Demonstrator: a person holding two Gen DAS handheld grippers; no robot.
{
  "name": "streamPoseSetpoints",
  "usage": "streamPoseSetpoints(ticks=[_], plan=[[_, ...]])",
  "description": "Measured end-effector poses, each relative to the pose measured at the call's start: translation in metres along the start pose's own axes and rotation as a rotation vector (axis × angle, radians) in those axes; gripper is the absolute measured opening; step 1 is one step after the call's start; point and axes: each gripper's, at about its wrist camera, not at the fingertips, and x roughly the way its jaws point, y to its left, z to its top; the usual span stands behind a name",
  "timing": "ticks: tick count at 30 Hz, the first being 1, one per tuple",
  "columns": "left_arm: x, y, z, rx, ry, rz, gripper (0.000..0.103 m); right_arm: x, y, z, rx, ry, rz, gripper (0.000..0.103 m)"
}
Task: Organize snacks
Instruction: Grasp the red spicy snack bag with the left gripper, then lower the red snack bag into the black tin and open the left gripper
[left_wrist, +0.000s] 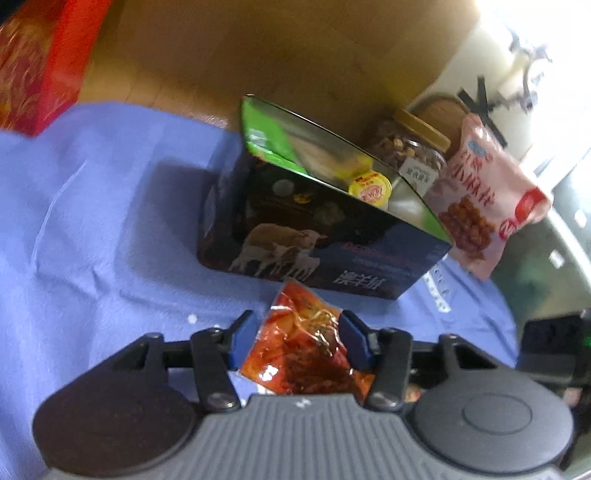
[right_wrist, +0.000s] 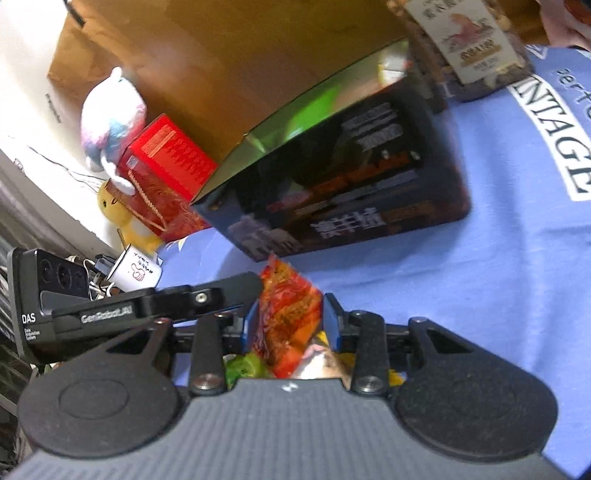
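Note:
A dark open tin box (left_wrist: 325, 236) with sheep printed on its side stands on the blue cloth (left_wrist: 92, 221). Inside it lie a green packet (left_wrist: 266, 136) and a small yellow cup snack (left_wrist: 370, 189). My left gripper (left_wrist: 297, 334) is shut on a red-orange snack packet (left_wrist: 303, 347), held just in front of the box. My right gripper (right_wrist: 290, 325) is shut on a similar red-orange packet (right_wrist: 288, 314), also in front of the box (right_wrist: 351, 184). The left gripper's body (right_wrist: 110, 314) shows at the right view's left side.
A jar of nuts (left_wrist: 410, 147) and a pink snack bag (left_wrist: 480, 199) stand behind and right of the box. A red gift box (left_wrist: 33, 66) is at far left. A plush toy (right_wrist: 110, 118), a mug (right_wrist: 136, 273) and more snacks (right_wrist: 325, 365) lie nearby.

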Motion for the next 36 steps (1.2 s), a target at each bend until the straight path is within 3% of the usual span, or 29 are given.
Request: streamPoseSetpoints(ticks=[3, 5, 10, 15, 19, 24, 29, 32, 35, 36], plan=[[-0.005, -0.001, -0.007, -0.020, -0.010, -0.013, 0.048, 0.006, 0.004, -0.008, 0.014, 0.007, 0.038, 0.020], [-0.010, -0.006, -0.009, -0.017, -0.023, -0.008, 0.049, 0.004, 0.009, -0.012, 0.000, 0.000, 0.072, 0.018], [-0.029, -0.018, 0.005, -0.025, -0.069, -0.063, 0.048, -0.007, 0.029, -0.009, -0.065, -0.041, 0.060, 0.016], [-0.053, -0.054, 0.040, 0.076, -0.158, -0.085, 0.049, -0.031, 0.044, 0.013, -0.066, -0.149, 0.111, 0.016], [-0.050, -0.076, 0.077, 0.133, -0.203, -0.078, 0.049, -0.040, 0.058, 0.045, -0.128, -0.234, 0.104, 0.016], [-0.012, -0.079, 0.107, 0.133, -0.191, -0.056, 0.049, -0.022, 0.057, 0.085, -0.186, -0.287, 0.025, 0.016], [0.026, -0.076, 0.111, 0.141, -0.151, -0.003, 0.049, 0.009, 0.040, 0.097, -0.244, -0.253, -0.096, 0.017], [0.031, -0.069, 0.107, 0.118, -0.122, -0.021, 0.051, 0.019, 0.036, 0.097, -0.292, -0.248, -0.137, 0.024], [0.019, -0.070, 0.100, 0.127, -0.140, -0.028, 0.052, 0.018, 0.039, 0.091, -0.355, -0.280, -0.228, 0.042], [0.012, -0.071, 0.097, 0.130, -0.146, -0.034, 0.052, 0.015, 0.039, 0.089, -0.360, -0.289, -0.242, 0.043]])
